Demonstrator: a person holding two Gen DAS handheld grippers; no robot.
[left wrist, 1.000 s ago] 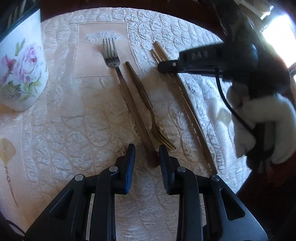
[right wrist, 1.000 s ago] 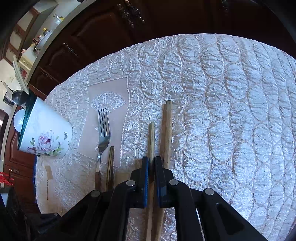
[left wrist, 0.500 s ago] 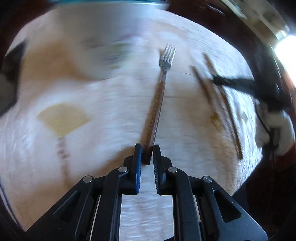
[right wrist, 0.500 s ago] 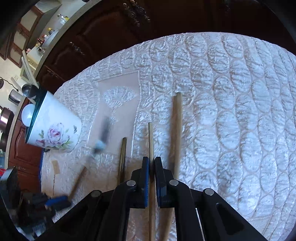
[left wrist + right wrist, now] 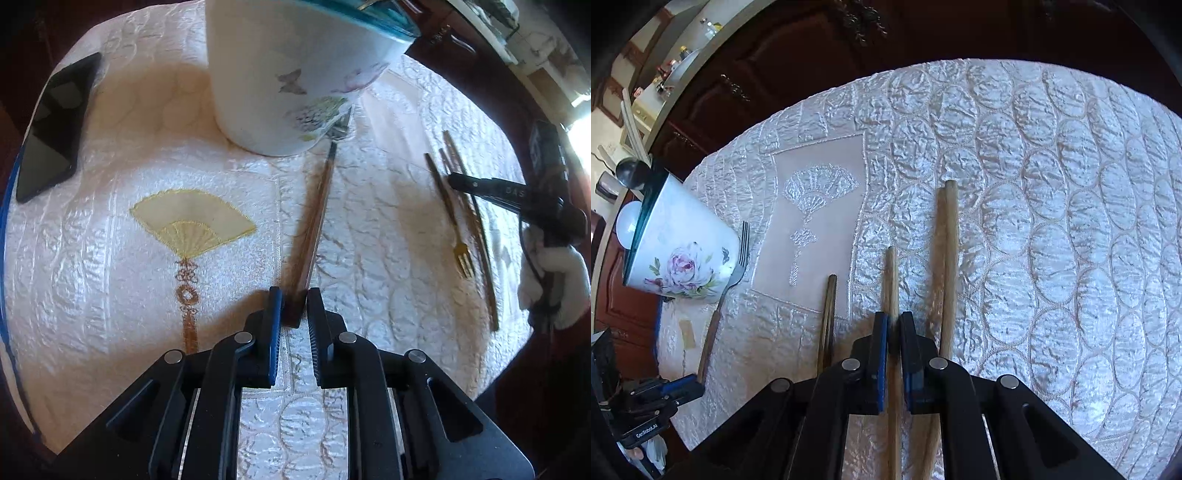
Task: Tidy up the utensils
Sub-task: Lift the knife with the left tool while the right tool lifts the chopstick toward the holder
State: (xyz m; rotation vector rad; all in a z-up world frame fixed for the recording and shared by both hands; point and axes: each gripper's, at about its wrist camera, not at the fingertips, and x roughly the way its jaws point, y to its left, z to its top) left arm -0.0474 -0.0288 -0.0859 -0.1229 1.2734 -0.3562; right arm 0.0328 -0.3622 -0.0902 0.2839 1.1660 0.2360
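both grippers clamped — left gripper (image 5: 294, 301) on fork (image 5: 314, 218), right gripper (image 5: 894, 328) on chopstick (image 5: 891, 280)

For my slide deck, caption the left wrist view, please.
Left gripper shut on a wooden-handled fork, tines beside the floral cup.

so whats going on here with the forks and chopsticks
A person is sorting utensils with two handheld grippers. The left gripper is shut on the wooden handle of a fork, whose tines reach the base of the floral cup. The right gripper is clamped on one chopstick. A second chopstick and a small gold fork lie on the tablecloth.
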